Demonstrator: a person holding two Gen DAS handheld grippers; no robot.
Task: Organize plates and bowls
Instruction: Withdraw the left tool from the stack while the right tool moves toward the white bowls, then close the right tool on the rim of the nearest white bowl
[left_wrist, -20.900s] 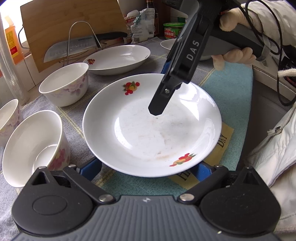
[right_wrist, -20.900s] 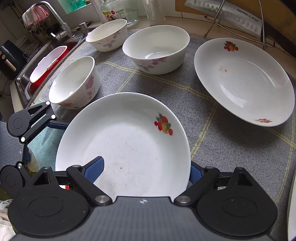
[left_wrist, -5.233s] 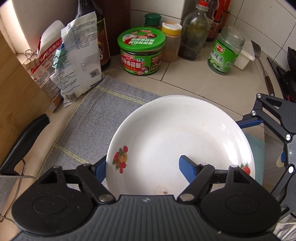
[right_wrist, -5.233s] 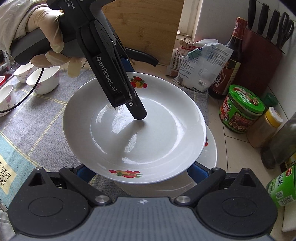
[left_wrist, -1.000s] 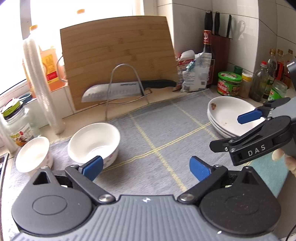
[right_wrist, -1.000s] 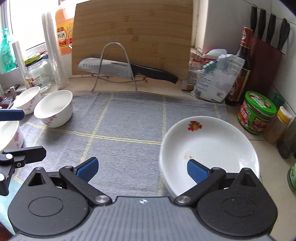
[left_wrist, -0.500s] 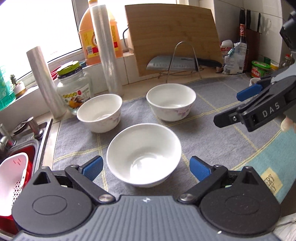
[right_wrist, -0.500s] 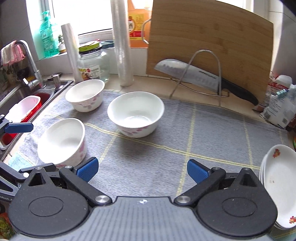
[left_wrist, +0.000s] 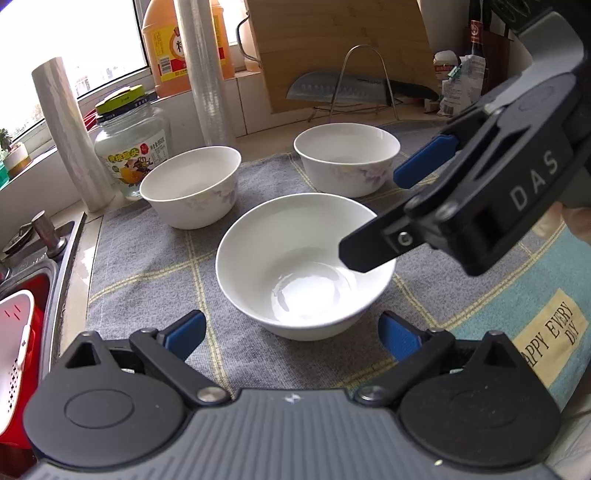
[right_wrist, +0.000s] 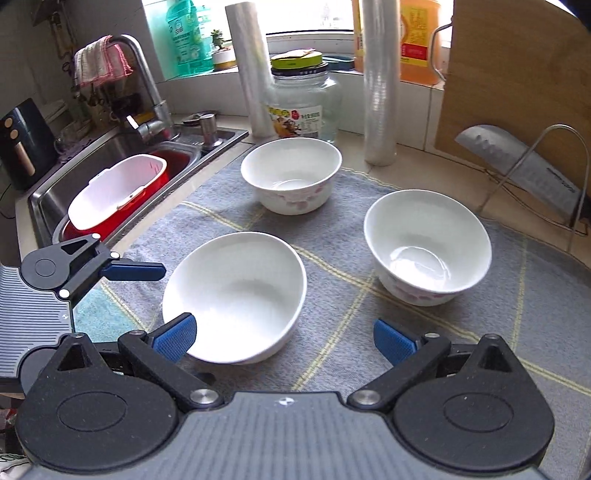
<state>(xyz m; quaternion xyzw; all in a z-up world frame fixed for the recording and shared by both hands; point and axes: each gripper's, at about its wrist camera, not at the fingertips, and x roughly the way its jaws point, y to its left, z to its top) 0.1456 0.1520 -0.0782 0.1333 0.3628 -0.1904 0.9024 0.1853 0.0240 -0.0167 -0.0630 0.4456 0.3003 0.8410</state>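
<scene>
Left tongs (left_wrist: 291, 332): released, blue pads wide apart, flanking the near rim of the nearest bowl (left_wrist: 303, 262) without touching it. Bowl sits upright on the grey mat (left_wrist: 147, 273), at 12 o'clock from the tongs.

Right tongs (right_wrist: 284, 338): also released. Its left pad lies in front of that same nearest bowl's near rim in the right wrist view; contact cannot be told. Seen from the left wrist camera, the right tongs come in from 3 o'clock, one black finger tip over the bowl's right rim, the other blue pad higher up toward 1 o'clock.

Two more bowls on the mat, well apart from each other and from the first: left bowl (left_wrist: 190, 186) at 11 o'clock, right bowl (left_wrist: 347, 162) at 1 o'clock, both upright with faint pink flower print.

Farther out at 10 to 11 o'clock: glass jar (left_wrist: 131, 147) with green lid, two rolls of cling film (left_wrist: 68, 129), orange oil jug (left_wrist: 177, 40). At 1 o'clock: bamboo cutting board (left_wrist: 332, 48) leaning on the wall, cleaver (left_wrist: 343, 88) on a wire rack. At 9 o'clock: sink (right_wrist: 110, 158) holding a red and white basket (right_wrist: 114, 192). Teal towel (left_wrist: 535, 306) on the bench at 4 o'clock.
</scene>
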